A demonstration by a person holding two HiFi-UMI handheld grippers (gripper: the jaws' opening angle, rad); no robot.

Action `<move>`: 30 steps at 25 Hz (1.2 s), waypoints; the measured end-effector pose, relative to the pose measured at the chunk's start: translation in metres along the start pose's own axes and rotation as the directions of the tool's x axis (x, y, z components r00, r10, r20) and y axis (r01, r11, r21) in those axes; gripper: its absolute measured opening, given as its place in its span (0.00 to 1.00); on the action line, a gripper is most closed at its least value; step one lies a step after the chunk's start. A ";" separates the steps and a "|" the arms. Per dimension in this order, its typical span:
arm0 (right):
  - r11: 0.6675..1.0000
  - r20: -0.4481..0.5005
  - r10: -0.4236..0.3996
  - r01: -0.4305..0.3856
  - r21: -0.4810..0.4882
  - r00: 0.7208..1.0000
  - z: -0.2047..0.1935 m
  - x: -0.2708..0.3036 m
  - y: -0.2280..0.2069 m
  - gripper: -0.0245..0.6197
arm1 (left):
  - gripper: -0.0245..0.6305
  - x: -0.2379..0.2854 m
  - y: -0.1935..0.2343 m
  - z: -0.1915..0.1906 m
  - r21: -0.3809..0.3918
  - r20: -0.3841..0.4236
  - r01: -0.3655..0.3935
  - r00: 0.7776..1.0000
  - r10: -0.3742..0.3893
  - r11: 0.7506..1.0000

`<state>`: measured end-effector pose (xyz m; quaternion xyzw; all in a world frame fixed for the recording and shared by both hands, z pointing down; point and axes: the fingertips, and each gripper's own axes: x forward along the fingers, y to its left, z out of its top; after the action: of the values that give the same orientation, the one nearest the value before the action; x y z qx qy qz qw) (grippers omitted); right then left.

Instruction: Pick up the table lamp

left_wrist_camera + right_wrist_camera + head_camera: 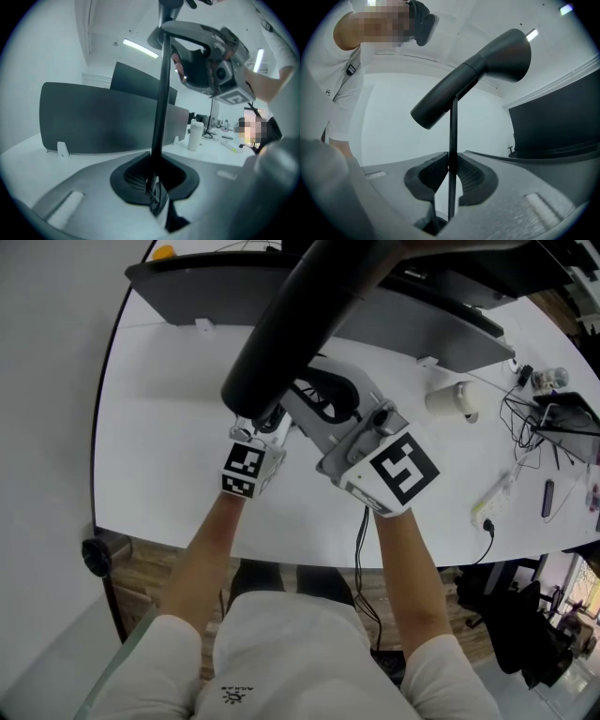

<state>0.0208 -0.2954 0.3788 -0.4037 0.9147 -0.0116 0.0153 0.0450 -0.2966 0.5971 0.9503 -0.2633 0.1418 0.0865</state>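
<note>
1. Head view: the lamp [309,315] lies nearest, its dark tube-shaped shade slanting across the top of the picture and hiding its own stem and foot. Just under it, the left gripper [272,423] and the right gripper [319,399] come together over the white table [159,446]. Only this view shows the spread of the table. To the right are a white bottle [452,399], a power strip [494,501] and some cables [525,418], and dark divider panels [187,282] run along the far edge.
2. Left gripper view: its jaws are closed tight on the lamp's thin black pole [158,108], which rises straight up from between them. The right gripper shows higher on the same pole, a stacking the head view hides. The bottle stands upright on the table beyond, in front of the panels.
3. Right gripper view: its jaws pinch the pole as well, and the pole runs on below them. Here the shade [473,79] is seen whole, tilted on top of the pole. A person's white shirt [344,93] fills the left side.
</note>
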 end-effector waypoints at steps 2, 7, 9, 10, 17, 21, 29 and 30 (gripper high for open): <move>1.000 0.006 -0.002 0.002 0.005 1.000 0.001 0.000 0.000 0.12 | 0.08 0.000 0.001 -0.001 -0.002 0.003 0.003 1.000 -0.003 1.000; 1.000 0.003 0.008 -0.008 0.022 1.000 0.002 0.000 -0.001 0.10 | 0.08 0.000 0.001 0.001 -0.009 0.016 -0.003 1.000 0.004 1.000; 1.000 0.004 0.010 -0.010 0.029 1.000 0.002 -0.001 -0.001 0.10 | 0.08 0.000 0.001 0.001 -0.007 0.017 -0.008 1.000 0.008 1.000; 0.999 0.003 0.013 -0.013 0.030 1.000 0.001 -0.001 -0.001 0.10 | 0.07 0.000 0.001 0.001 -0.005 0.016 -0.009 1.000 0.009 1.000; 0.999 -0.007 0.020 -0.019 0.037 1.000 0.001 0.000 0.000 0.10 | 0.07 -0.001 -0.001 0.000 0.006 0.000 0.002 1.000 -0.002 1.000; 0.999 -0.011 0.019 -0.019 0.040 1.000 0.001 -0.001 0.000 0.10 | 0.07 0.000 -0.001 0.001 0.013 -0.010 0.007 1.000 -0.007 1.000; 0.999 -0.016 0.019 -0.019 0.042 1.000 0.003 -0.005 0.000 0.09 | 0.07 -0.002 -0.008 0.001 0.019 -0.019 0.018 1.000 -0.017 1.000; 0.999 -0.016 0.018 -0.017 0.045 1.000 0.004 -0.006 0.000 0.09 | 0.07 -0.003 -0.009 0.002 0.020 -0.020 0.020 1.000 -0.020 1.000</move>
<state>0.0250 -0.2915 0.3748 -0.3950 0.9179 -0.0355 0.0171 0.0479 -0.2879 0.5934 0.9523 -0.2514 0.1532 0.0809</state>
